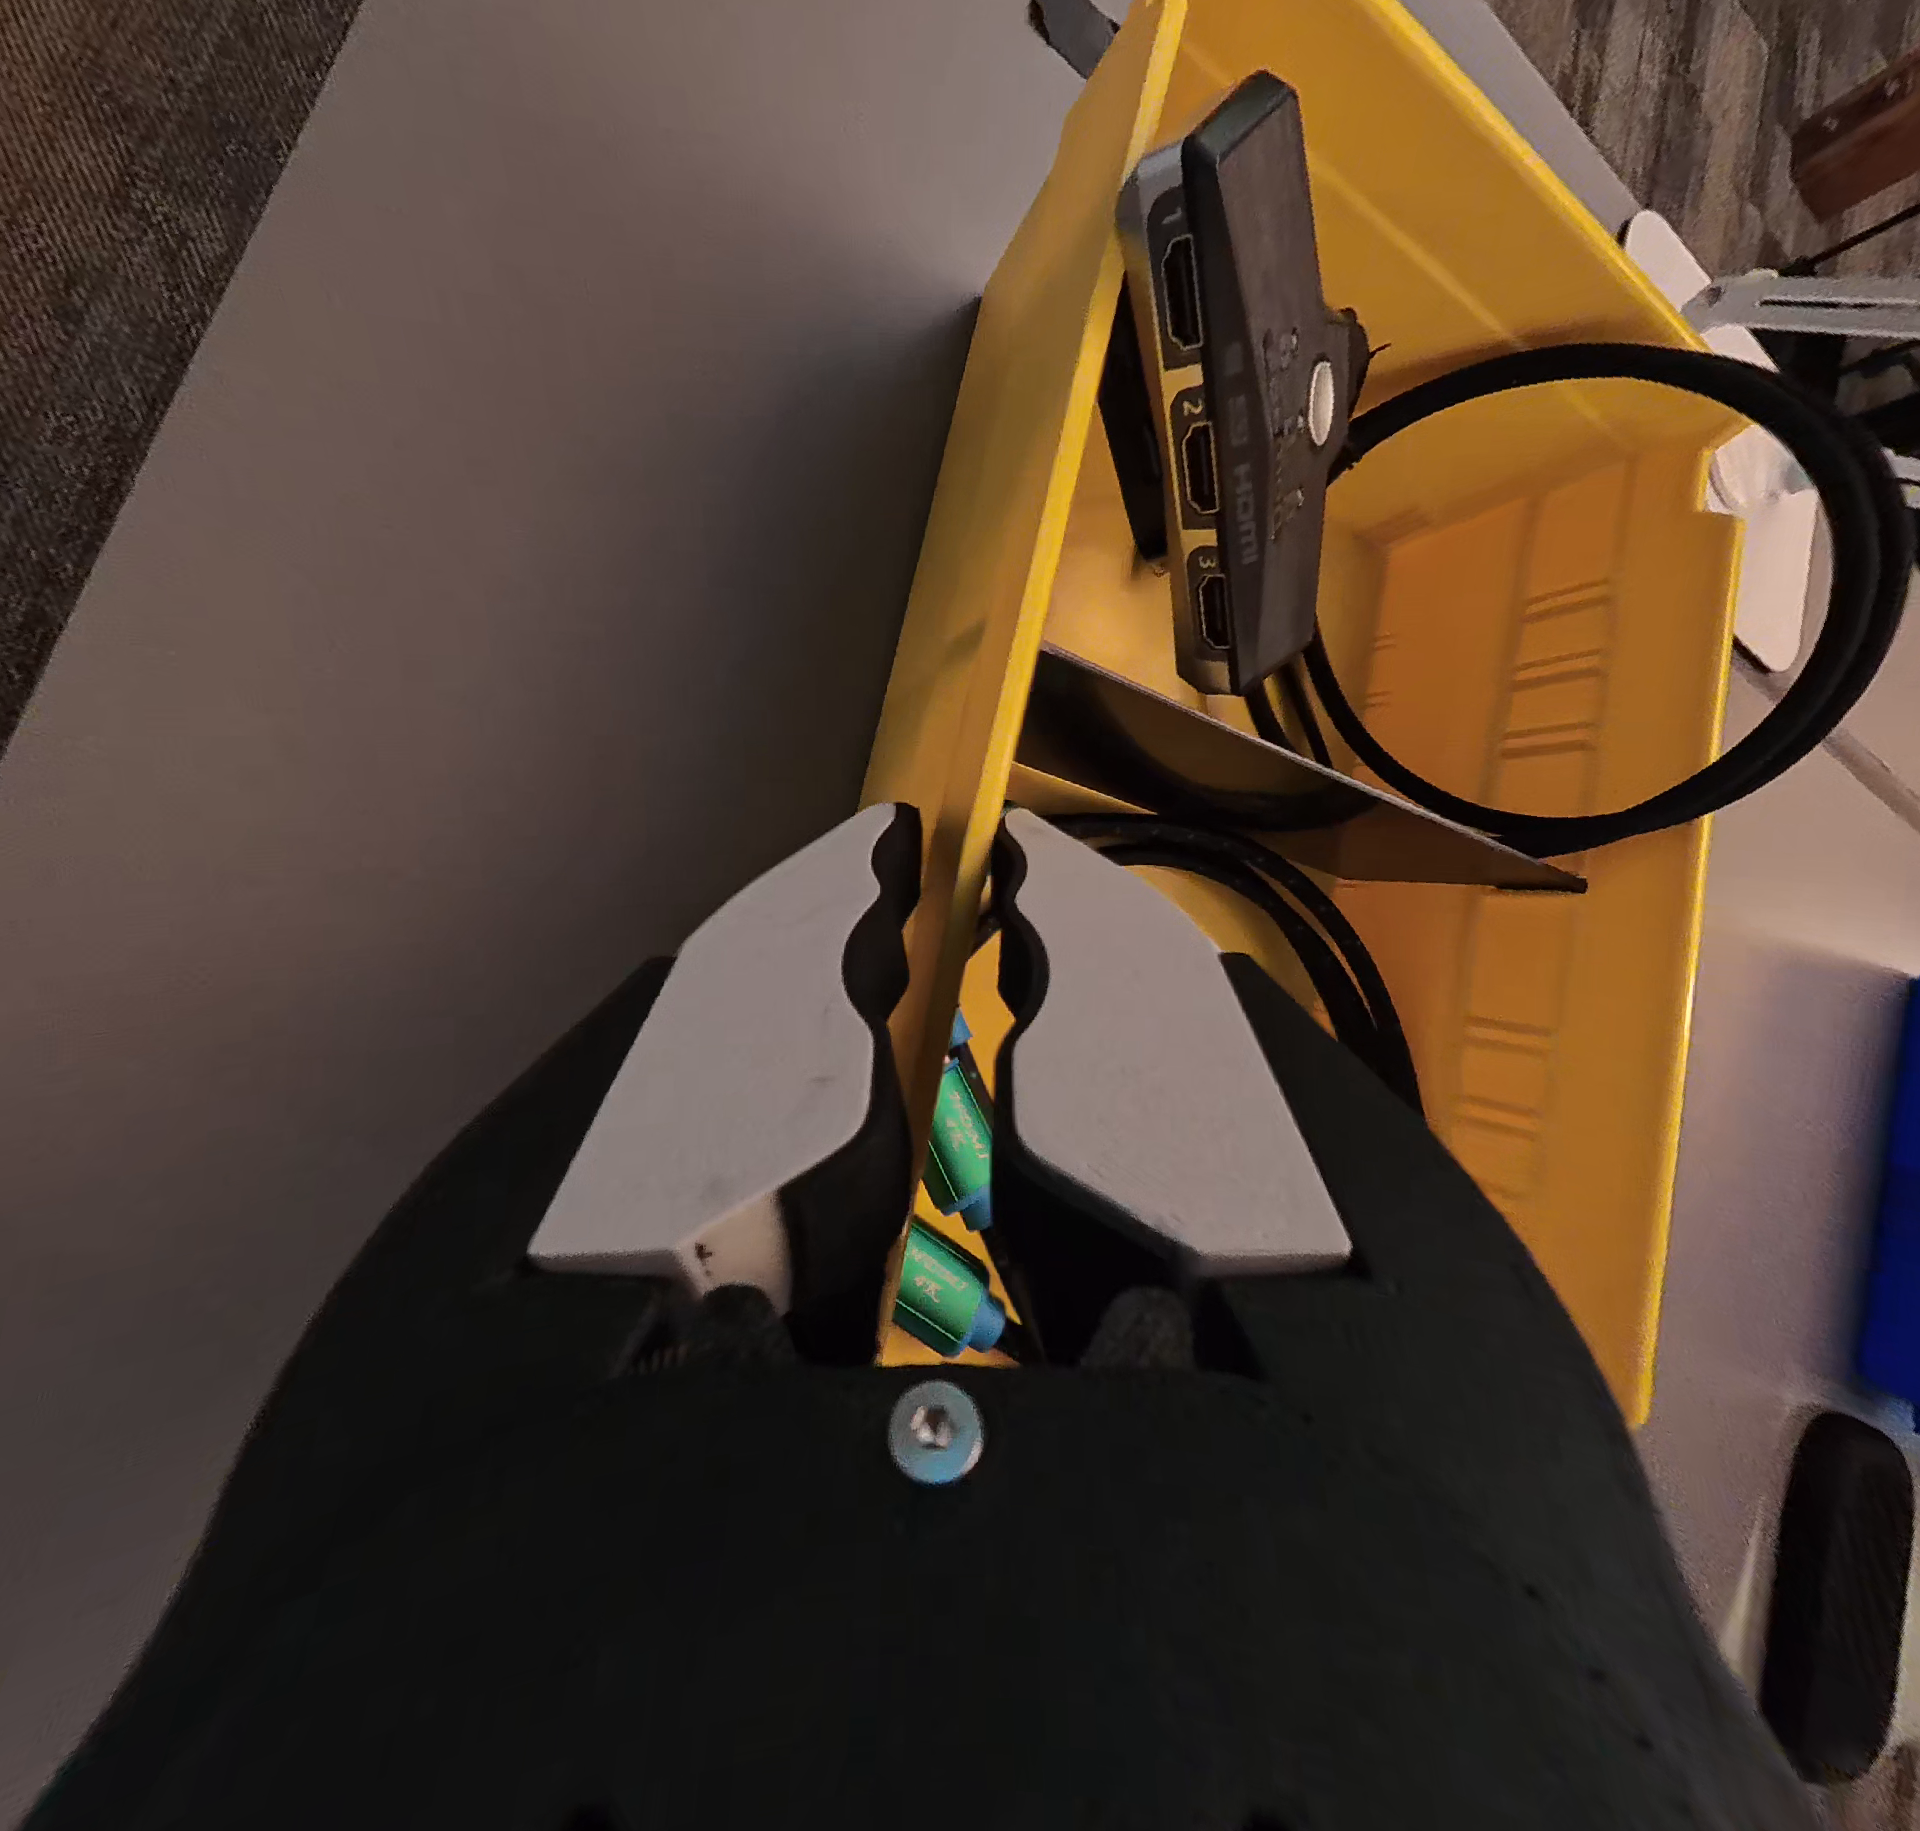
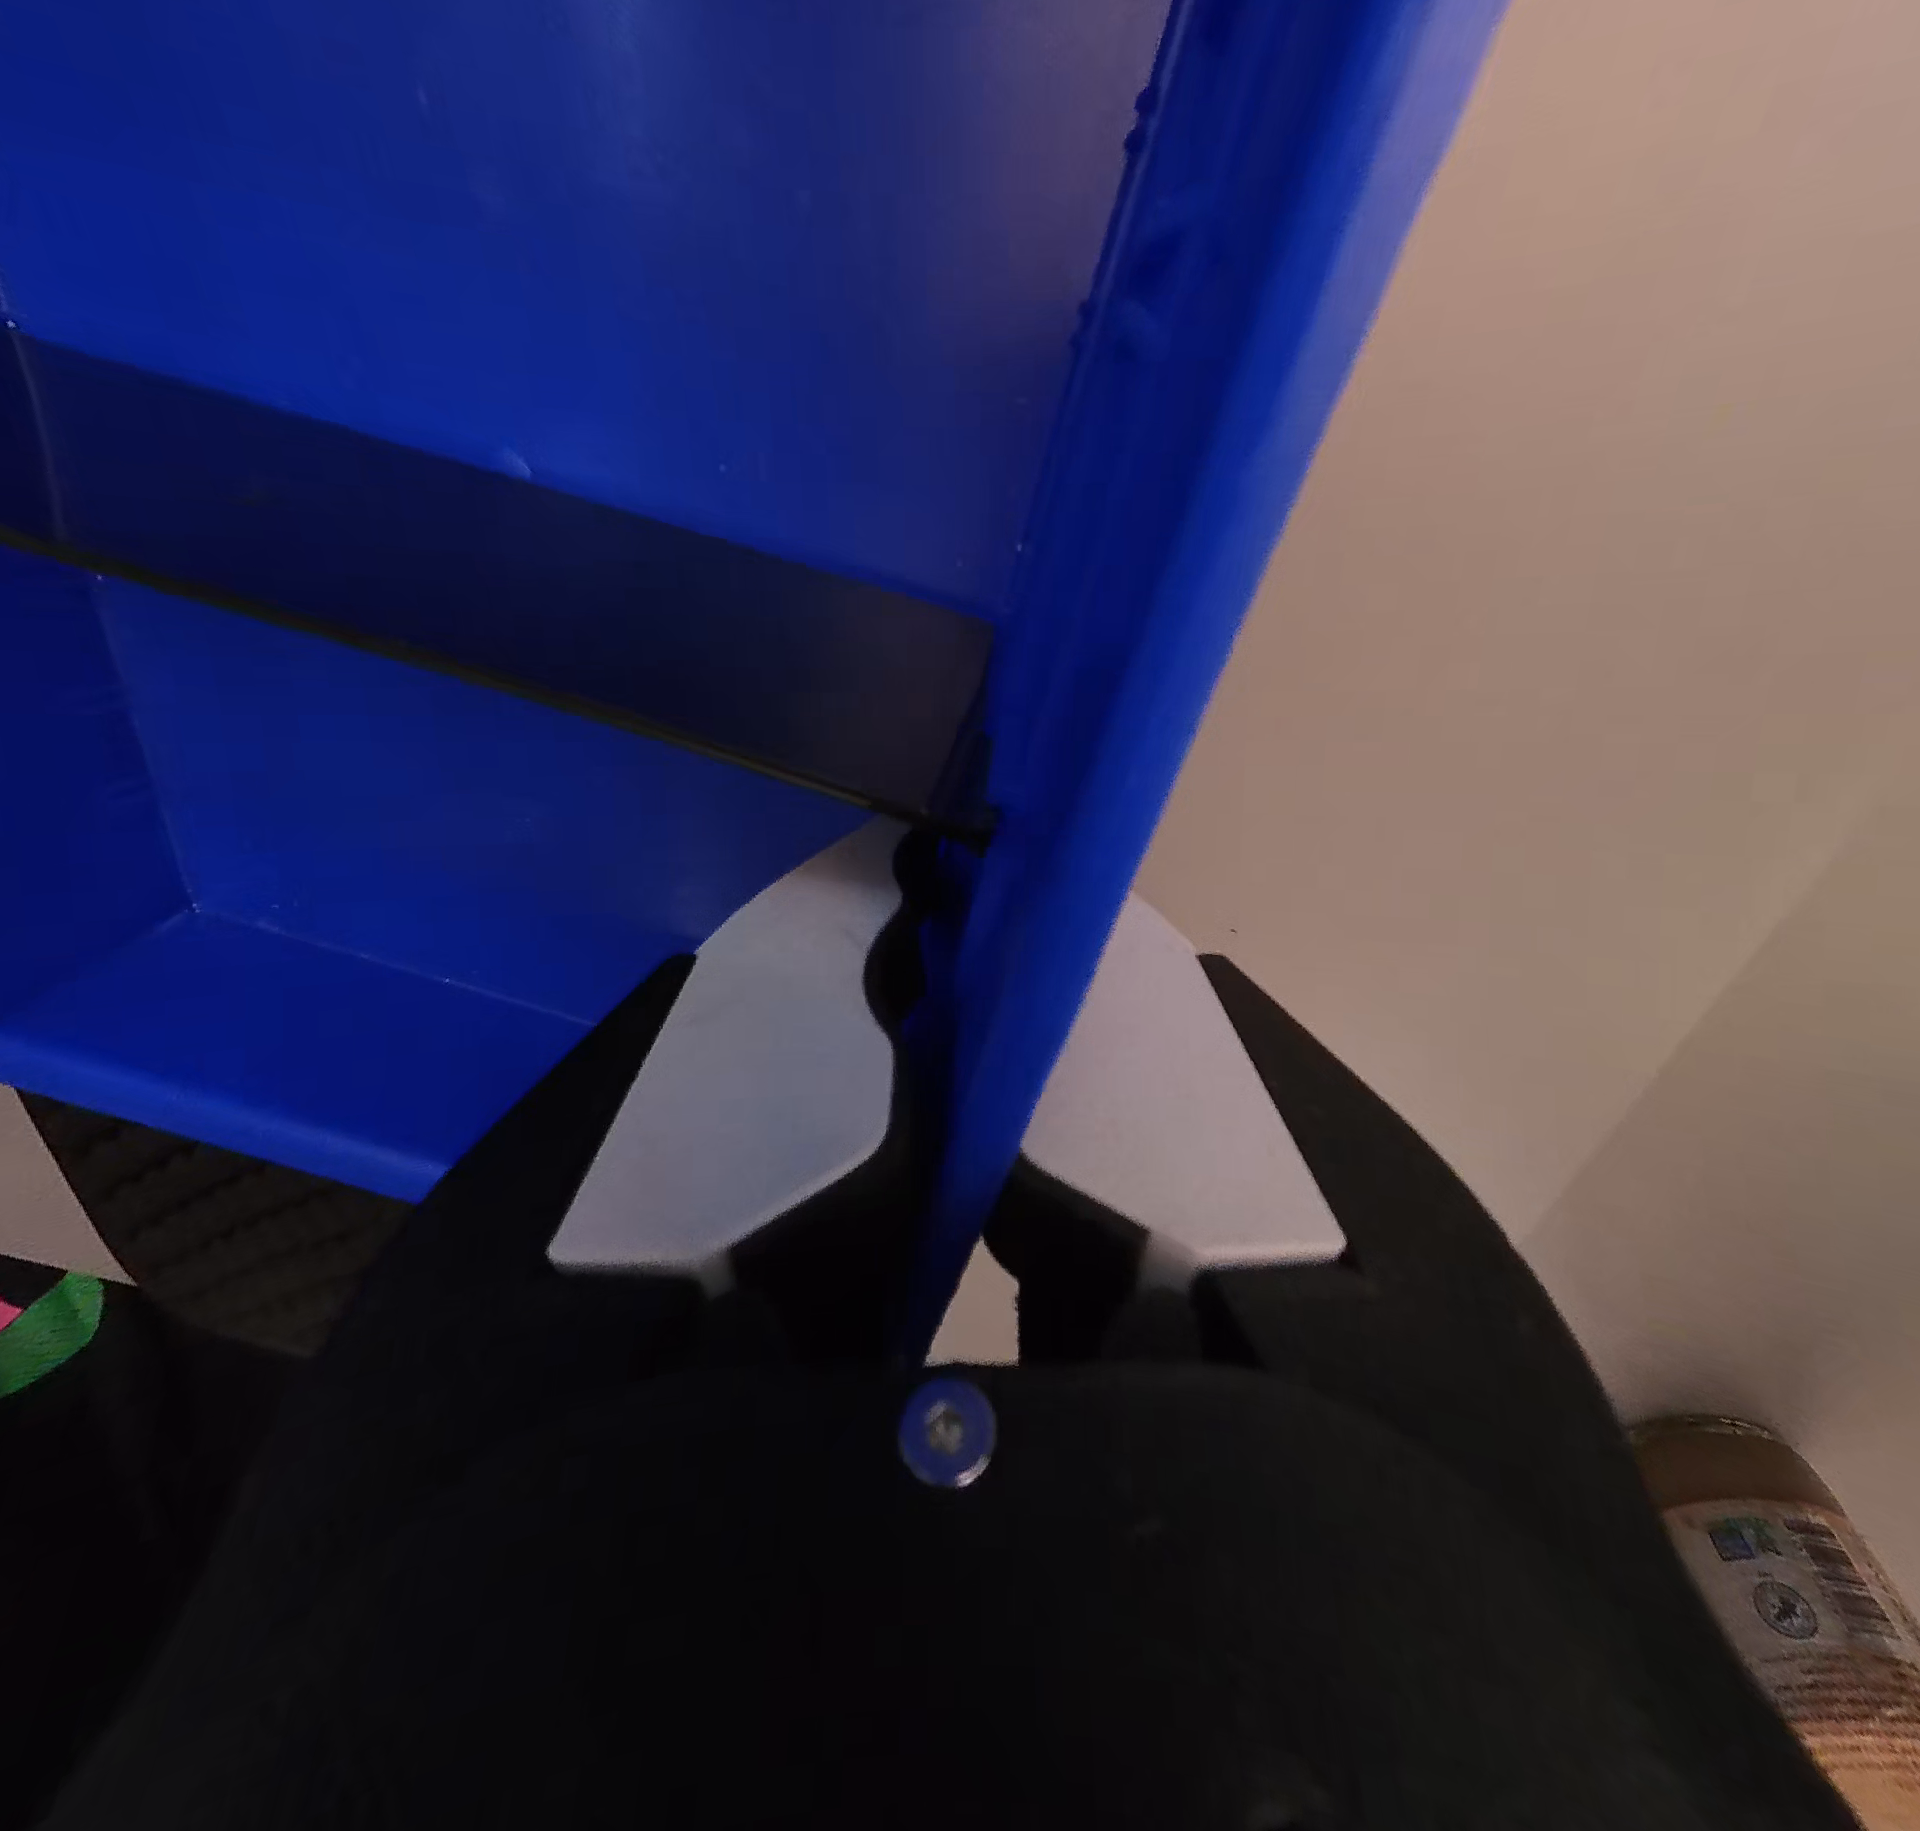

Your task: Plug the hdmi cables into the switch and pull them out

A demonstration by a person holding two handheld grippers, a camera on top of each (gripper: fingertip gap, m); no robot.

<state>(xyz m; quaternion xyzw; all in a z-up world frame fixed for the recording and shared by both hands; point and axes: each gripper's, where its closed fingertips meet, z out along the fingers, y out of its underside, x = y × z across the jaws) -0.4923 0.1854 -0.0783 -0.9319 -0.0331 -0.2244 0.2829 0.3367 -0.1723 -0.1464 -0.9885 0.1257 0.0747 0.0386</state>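
Here the left tongs (image 1: pixel 961 908) are closed down on the side wall of a yellow bin (image 1: pixel 1049 555), one finger outside the wall, the other inside, pads pinching the thin plastic edge. The HDMI switch (image 1: pixel 1236 399) lies inside that bin, well ahead of the tongs and to their right, toward the far end, its three numbered ports facing the camera and all empty. Black cables (image 1: pixel 1766 638) loop from behind the switch across the bin floor and over its far rim. Two green HDMI plugs (image 1: pixel 961 1137) sit low in the bin right between the left tongs' fingers, just behind the pinched wall, unplugged and apart from the switch. A grey divider plate (image 1: pixel 1299 773) crosses the bin between the plugs and the switch. The bin rests on a grey surface (image 1: pixel 520 534); carpet shows beyond it.

The right tongs (image 2: pixel 971 908) are likewise shut on the side wall of a blue bin (image 2: pixel 520 223), wall running up between the fingers. A thin black divider edge (image 2: pixel 468 659) spans the blue bin's interior, which looks bare in the part shown. A labelled jar (image 2: pixel 1808 1594) stands at lower right beside the tongs, on a pale surface (image 2: pixel 1558 638). A black textured object (image 2: pixel 208 1220) lies under the blue bin's near corner.
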